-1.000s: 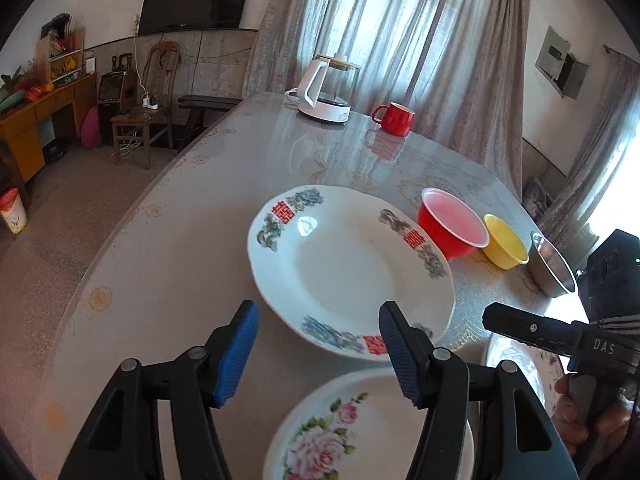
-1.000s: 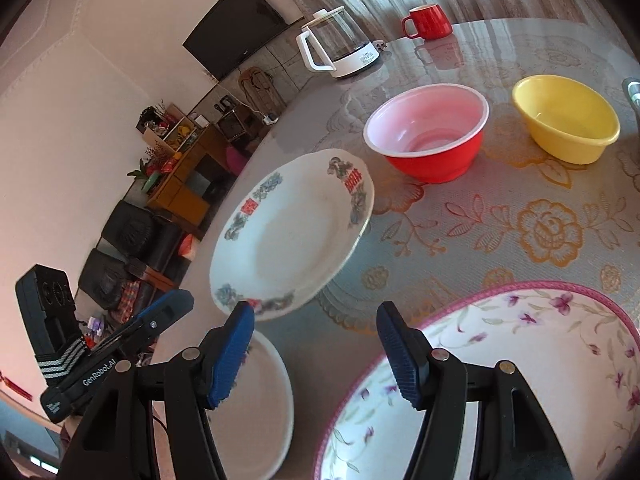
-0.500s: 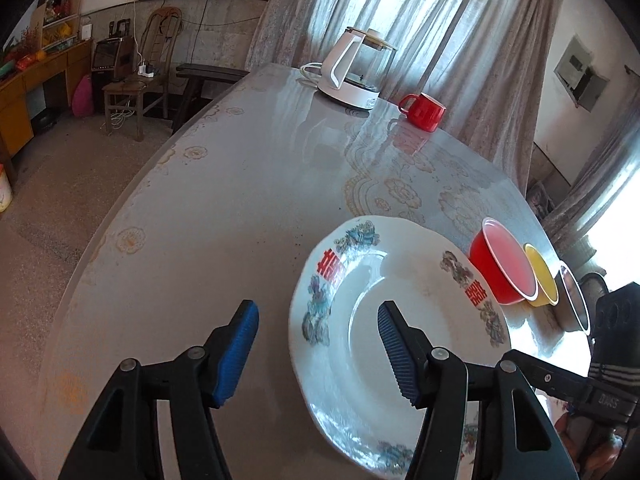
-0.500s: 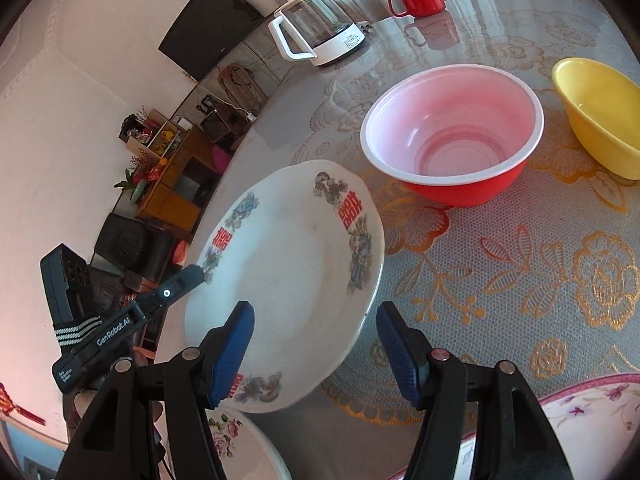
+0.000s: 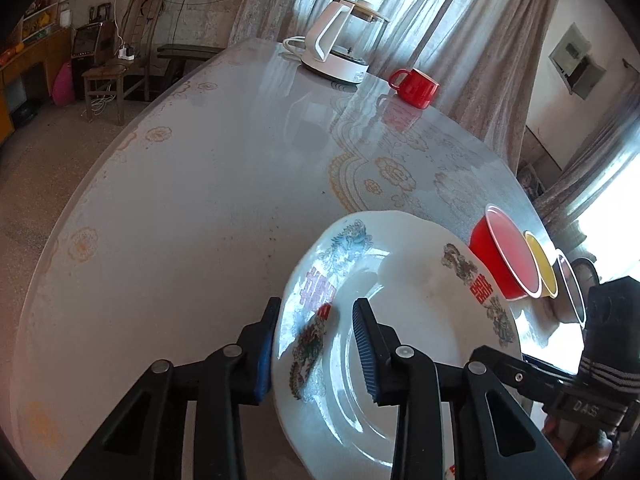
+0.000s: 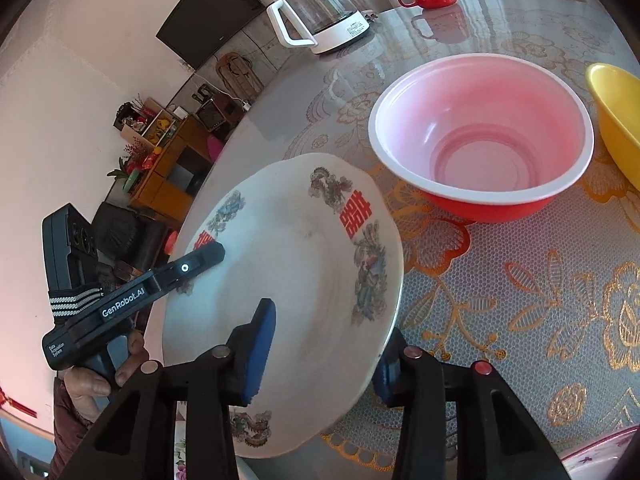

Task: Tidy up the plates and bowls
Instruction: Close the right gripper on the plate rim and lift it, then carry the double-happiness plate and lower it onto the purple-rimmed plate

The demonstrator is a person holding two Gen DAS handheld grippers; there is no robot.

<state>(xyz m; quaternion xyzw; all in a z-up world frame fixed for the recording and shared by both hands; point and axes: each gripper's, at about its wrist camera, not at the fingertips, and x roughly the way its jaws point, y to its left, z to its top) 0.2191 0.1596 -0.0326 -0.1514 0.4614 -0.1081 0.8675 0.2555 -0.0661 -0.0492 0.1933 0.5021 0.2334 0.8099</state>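
Daylight pours through the sheer grey curtains (image 5: 432, 20), laying white glare across the glossy round table (image 5: 224, 168) toward its far edge and blowing out the right-hand window. Fisheye bending curves the table's rim; black vignetting fills corners. Focus stays sharp.

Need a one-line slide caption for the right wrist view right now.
Right gripper jaws closing astride the rim of the dragon-pattern plate, left gripper at its far edge, red bowl beyond.
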